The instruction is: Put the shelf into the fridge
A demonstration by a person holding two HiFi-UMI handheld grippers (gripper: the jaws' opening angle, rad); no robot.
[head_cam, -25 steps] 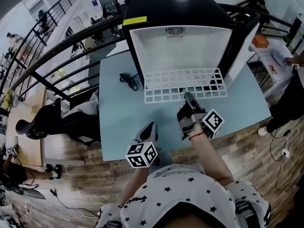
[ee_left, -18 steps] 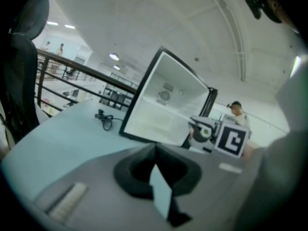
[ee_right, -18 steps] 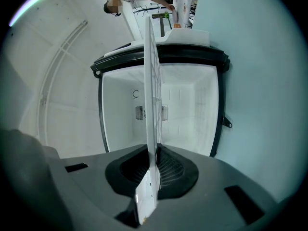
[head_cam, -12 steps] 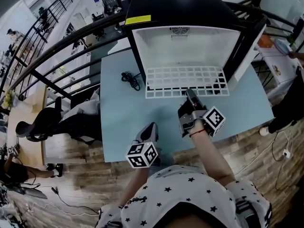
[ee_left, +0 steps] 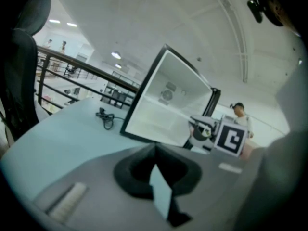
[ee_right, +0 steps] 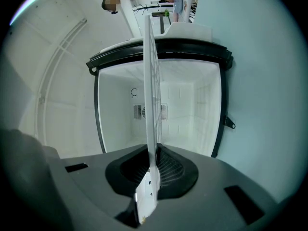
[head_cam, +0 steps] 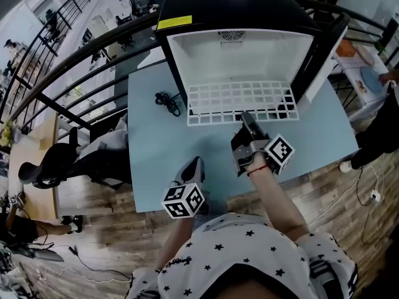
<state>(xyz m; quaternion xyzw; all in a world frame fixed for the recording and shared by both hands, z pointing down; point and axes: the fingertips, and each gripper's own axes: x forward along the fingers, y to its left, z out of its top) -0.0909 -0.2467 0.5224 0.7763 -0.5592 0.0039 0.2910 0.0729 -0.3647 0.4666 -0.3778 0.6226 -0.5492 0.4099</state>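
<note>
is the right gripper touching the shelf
Touching. In the right gripper view, the right gripper has its jaws closed on the shelf, which stands edge-on with the pads pressing both faces.

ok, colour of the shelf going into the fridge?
The shelf is white, an open grid; the head view shows it best.

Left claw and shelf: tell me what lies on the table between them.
Nothing: in the head view only bare table separates the left claw from the shelf. The cable lies off to the side, by the fridge.
</note>
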